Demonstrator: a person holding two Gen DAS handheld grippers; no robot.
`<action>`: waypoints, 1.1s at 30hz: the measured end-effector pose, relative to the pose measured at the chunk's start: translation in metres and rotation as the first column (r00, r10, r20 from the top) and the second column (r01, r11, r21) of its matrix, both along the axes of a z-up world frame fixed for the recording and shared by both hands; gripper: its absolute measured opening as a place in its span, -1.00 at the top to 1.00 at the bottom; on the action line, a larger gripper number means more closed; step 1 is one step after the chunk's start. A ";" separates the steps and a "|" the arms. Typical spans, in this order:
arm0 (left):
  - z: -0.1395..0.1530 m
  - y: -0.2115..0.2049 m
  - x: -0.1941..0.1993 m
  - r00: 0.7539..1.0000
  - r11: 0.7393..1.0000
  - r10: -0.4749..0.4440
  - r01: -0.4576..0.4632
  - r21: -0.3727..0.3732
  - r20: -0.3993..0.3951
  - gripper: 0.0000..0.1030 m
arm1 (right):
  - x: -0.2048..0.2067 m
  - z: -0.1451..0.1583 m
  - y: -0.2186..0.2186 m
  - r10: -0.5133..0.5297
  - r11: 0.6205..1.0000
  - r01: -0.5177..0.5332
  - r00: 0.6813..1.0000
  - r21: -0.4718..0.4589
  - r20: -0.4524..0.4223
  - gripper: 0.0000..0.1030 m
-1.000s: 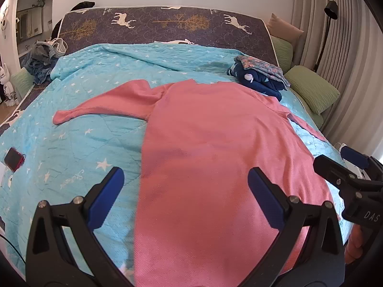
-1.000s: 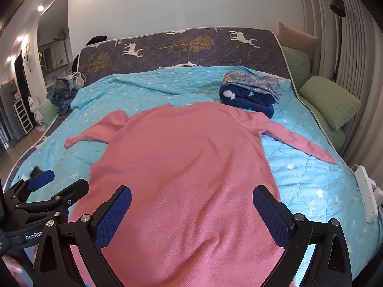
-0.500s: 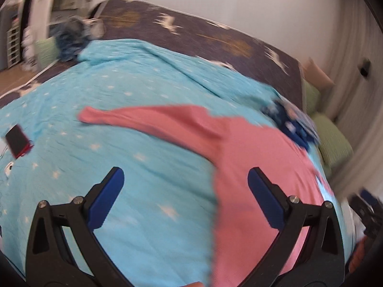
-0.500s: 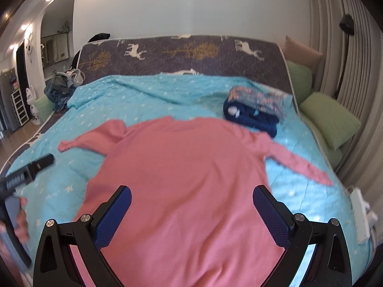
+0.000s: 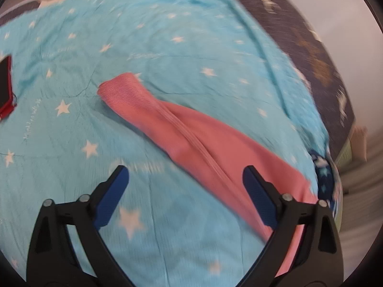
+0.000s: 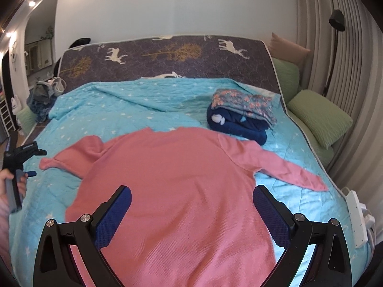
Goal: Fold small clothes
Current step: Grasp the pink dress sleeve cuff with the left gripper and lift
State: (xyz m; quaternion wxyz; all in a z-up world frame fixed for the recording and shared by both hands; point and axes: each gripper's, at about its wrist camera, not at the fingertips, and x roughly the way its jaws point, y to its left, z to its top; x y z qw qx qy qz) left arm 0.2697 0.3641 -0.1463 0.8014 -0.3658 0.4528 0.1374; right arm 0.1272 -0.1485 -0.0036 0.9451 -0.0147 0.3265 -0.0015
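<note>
A pink long-sleeved sweater (image 6: 177, 181) lies flat on the bed, both sleeves spread out. Its left sleeve (image 5: 167, 122) runs slantwise through the left wrist view, the cuff (image 5: 115, 88) at the upper left. My left gripper (image 5: 186, 179) hovers over that sleeve; its jaws are closing, the sleeve passes under the right finger, and the pads press on nothing. In the right wrist view, a hand holds the left gripper (image 6: 36, 162) at the bed's left side. My right gripper (image 6: 191, 201) stands open above the sweater's body, holding nothing.
A light blue star-print blanket (image 6: 119, 112) covers the bed. A stack of folded clothes (image 6: 241, 114) sits at the back right. A red phone (image 5: 4, 88) lies at the left edge. Green pillows (image 6: 320, 117) and a white power strip (image 6: 356, 217) lie along the right side.
My left gripper has swung left from the sweater's body to the left sleeve, dropped lower and rolled, and its jaws have narrowed a little. The right gripper has shifted slightly.
</note>
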 end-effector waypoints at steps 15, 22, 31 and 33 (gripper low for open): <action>-0.014 0.045 0.022 0.984 0.986 0.165 -0.167 -0.029 -0.064 0.84 | 0.027 -0.027 -0.003 -0.004 1.000 0.005 0.998 0.007 -0.067 -1.00; 0.061 0.014 0.018 0.986 0.997 0.051 -0.061 0.056 0.162 0.86 | 0.027 -0.030 -0.010 -0.008 0.999 0.012 0.997 0.052 -0.077 -1.00; 0.160 -0.168 0.025 0.817 0.892 -0.443 0.360 0.273 0.369 0.86 | 0.014 -0.026 -0.041 -0.052 0.990 0.057 0.998 0.127 -0.045 -1.00; 0.163 -0.219 0.025 0.743 0.831 -0.555 0.473 0.292 0.375 0.86 | 0.013 -0.026 -0.052 -0.078 0.985 0.084 0.996 0.149 -0.046 -1.00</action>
